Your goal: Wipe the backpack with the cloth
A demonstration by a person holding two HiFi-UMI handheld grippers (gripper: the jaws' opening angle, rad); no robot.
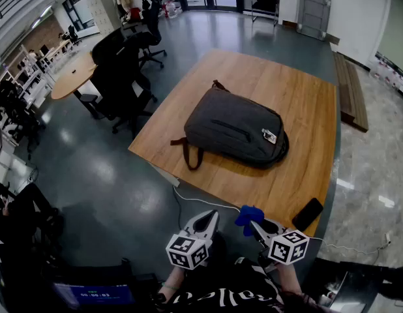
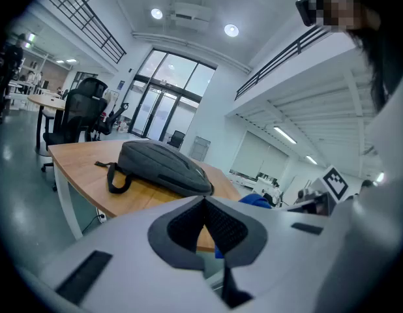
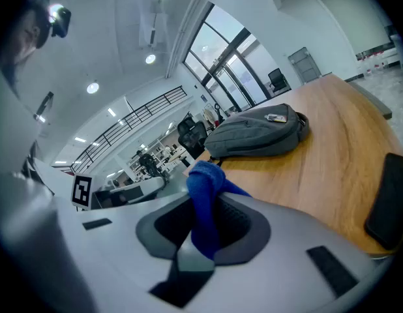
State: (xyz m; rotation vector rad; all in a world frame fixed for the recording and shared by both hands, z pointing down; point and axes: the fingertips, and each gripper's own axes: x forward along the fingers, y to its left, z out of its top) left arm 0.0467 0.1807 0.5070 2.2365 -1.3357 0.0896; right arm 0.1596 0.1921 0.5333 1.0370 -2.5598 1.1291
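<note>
On wooden table: grey fabric backpack; right gripper pinches blue cloth; left gripper jaws pressed together.

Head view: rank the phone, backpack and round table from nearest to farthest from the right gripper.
1. Phone, just right of the right gripper, at the wooden table's near edge.
2. Backpack, ahead, mid-table.
3. Round table, far upper left.

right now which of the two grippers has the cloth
The right gripper: the blue cloth is pinched between its fingers, while the left gripper has its fingers shut together on nothing.
</note>
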